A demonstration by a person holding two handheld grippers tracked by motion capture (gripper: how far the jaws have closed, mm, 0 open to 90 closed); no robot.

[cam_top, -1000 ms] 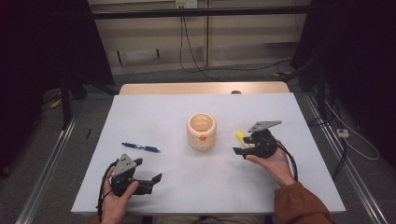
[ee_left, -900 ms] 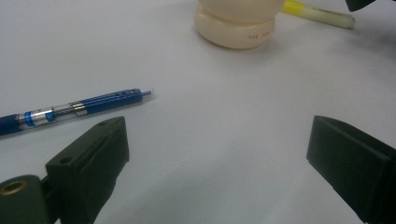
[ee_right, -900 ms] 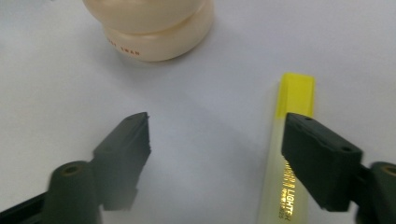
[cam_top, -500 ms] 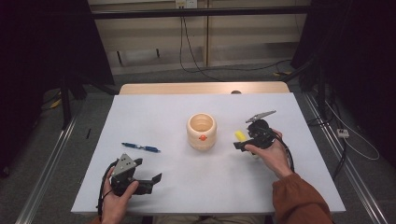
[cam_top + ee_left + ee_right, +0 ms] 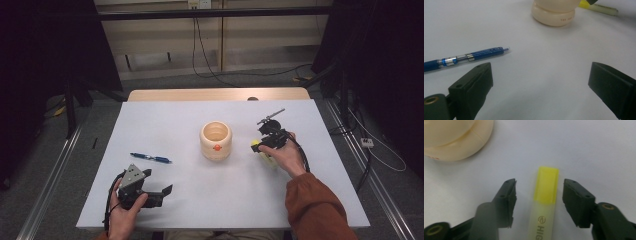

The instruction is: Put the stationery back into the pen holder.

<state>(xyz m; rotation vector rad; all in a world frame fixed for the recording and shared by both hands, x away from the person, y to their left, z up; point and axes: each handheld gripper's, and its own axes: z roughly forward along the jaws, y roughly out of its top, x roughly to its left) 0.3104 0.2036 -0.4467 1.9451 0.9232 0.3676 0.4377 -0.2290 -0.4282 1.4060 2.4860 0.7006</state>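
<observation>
Straddling the yellow highlighter [image 5: 545,202] at right of centre in the high view, right gripper [image 5: 537,195] half-wide, jaws just closing, gaps on both sides, pads not touching. Cream cup [image 5: 216,141] just left, bare table [image 5: 320,200] toward the right edge. Left gripper [image 5: 540,82] spread wide at lower left, blue pen [image 5: 466,58] just above.

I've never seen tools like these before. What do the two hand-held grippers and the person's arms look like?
Both grippers are black, each with two blocky black jaws. The left gripper carries a grey three-cornered plate and trails a black cable; the right gripper has small screw holes in its jaws and brass-coloured fittings. The right arm wears a rust-orange sleeve.
</observation>
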